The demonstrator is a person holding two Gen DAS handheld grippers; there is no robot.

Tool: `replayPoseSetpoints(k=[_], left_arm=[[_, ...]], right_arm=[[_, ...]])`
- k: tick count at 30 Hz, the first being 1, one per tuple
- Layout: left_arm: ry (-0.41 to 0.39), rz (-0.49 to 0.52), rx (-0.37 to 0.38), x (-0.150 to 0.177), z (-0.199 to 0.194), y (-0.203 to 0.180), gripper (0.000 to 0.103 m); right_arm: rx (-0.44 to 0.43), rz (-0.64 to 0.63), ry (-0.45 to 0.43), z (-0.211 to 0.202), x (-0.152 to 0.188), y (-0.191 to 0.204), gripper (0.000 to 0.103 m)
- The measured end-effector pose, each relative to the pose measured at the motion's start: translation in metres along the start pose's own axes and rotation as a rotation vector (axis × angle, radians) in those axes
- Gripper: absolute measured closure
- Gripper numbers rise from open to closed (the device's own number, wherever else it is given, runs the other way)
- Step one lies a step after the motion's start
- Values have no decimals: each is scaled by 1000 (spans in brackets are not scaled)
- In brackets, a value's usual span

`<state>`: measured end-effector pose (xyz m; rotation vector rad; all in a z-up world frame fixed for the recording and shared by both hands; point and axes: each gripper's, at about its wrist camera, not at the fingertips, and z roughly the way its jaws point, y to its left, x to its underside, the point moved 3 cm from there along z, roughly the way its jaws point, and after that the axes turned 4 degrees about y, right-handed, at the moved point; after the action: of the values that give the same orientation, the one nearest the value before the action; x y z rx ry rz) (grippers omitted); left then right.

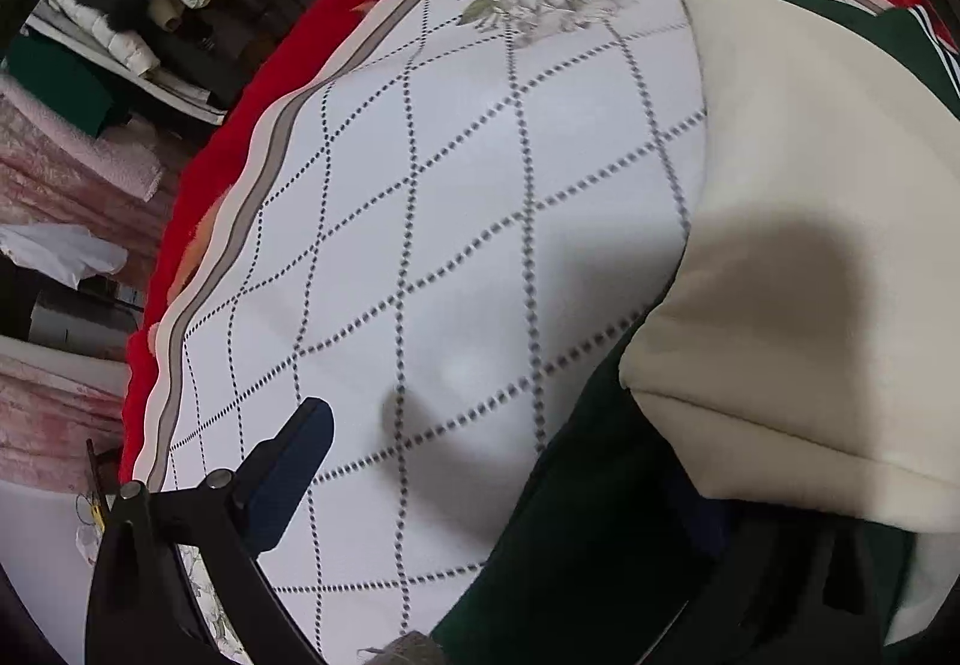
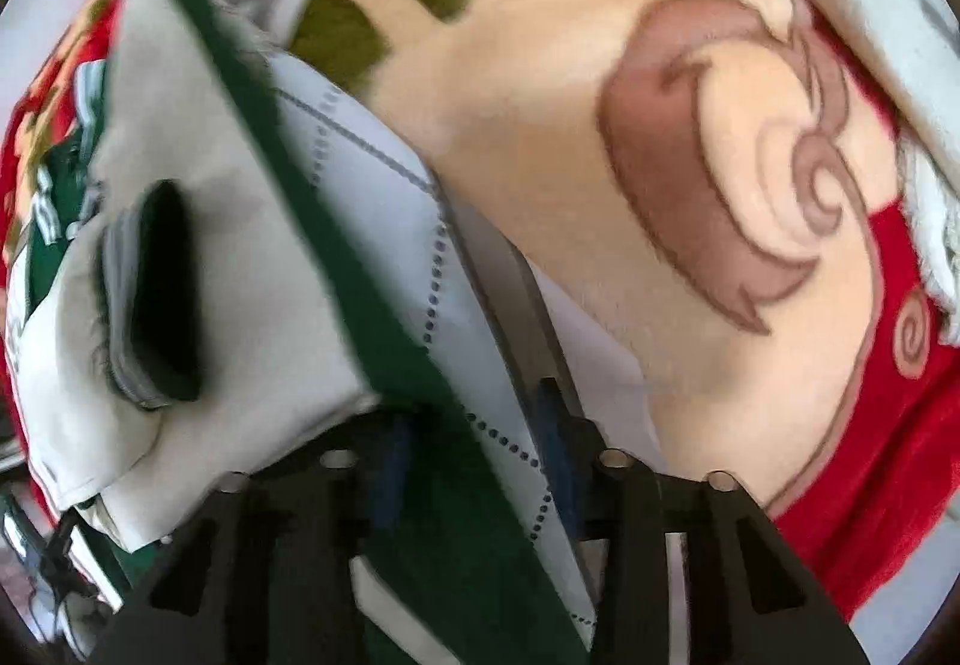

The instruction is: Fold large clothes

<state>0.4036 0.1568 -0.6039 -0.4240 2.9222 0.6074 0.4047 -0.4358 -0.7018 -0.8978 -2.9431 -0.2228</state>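
Observation:
A cream and dark green jacket (image 1: 798, 221) lies on a white quilted sheet (image 1: 456, 197) spread over the bed. In the left wrist view only one blue-padded finger (image 1: 294, 461) of my left gripper (image 1: 534, 449) shows, standing over bare sheet. The other finger is hidden under the jacket's green part (image 1: 576, 533). Its jaws stand wide apart. In the right wrist view my right gripper (image 2: 474, 443) points down with the jacket's green edge (image 2: 420, 395) running between its fingers. Sheet shows beside that edge, so the pads are not pressing. A dark-lined sleeve opening (image 2: 162, 293) lies to the left.
A red and cream floral blanket (image 2: 690, 173) lies under the sheet and fills the right side. Piled clothes and folded coats (image 1: 150, 5) sit on shelves beyond the bed's left edge. A pale blue towel-like cloth (image 2: 900, 35) lies at the far right.

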Motion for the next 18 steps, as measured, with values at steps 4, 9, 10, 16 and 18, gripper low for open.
replayPoseSetpoints(k=[4,9,10,16,18], left_arm=[[-3,63,-7,21,-32,-9,0],[-32,112,199,76,-97,-47,0],[-27,113,230,78,-100,-56,0],[-33,151,166,70,-72,-125,0],[-63,141,122,62,-65,-127,0]], right_arm=[[-28,54,40,-11,15,6,52],[-127,30,-17,-55,46,41,44],[-167,28,-26,-60,51,50,36],[-375,38,-58,-35,31,111,20],[-344,26,-46,-12,14,129,20]])
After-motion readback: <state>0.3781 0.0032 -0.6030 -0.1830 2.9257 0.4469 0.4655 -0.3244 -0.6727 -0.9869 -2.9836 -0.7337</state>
